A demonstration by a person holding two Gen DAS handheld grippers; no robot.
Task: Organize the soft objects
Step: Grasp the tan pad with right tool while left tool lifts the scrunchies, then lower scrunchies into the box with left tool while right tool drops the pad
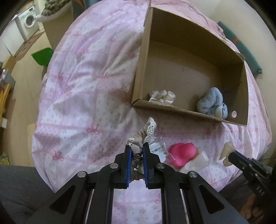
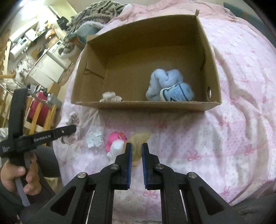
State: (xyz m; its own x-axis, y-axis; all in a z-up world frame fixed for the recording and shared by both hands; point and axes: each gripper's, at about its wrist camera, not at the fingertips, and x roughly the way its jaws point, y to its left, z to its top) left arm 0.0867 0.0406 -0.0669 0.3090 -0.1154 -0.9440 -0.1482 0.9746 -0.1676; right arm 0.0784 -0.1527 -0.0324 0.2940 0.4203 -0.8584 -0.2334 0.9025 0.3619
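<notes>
My left gripper (image 1: 137, 146) is shut on a beige lace-trimmed scrunchie (image 1: 141, 136), held just above the pink bedspread in front of the cardboard box (image 1: 189, 108). My right gripper (image 2: 137, 146) is shut on a translucent cream soft piece (image 2: 138, 139), which also shows in the left wrist view (image 1: 227, 151). Inside the box lie a blue plush (image 2: 169, 86) and a small cream fabric item (image 2: 110, 97). A pink squishy toy (image 1: 181, 153) and a white soft piece (image 2: 115, 148) lie on the bed between the grippers.
A clear plastic bag with a barcode label (image 1: 158, 148) lies beside the pink toy. A patterned blanket (image 2: 96, 12) is heaped behind the box. The bed edge drops to a wooden floor with a green bin (image 1: 42, 56) at the left.
</notes>
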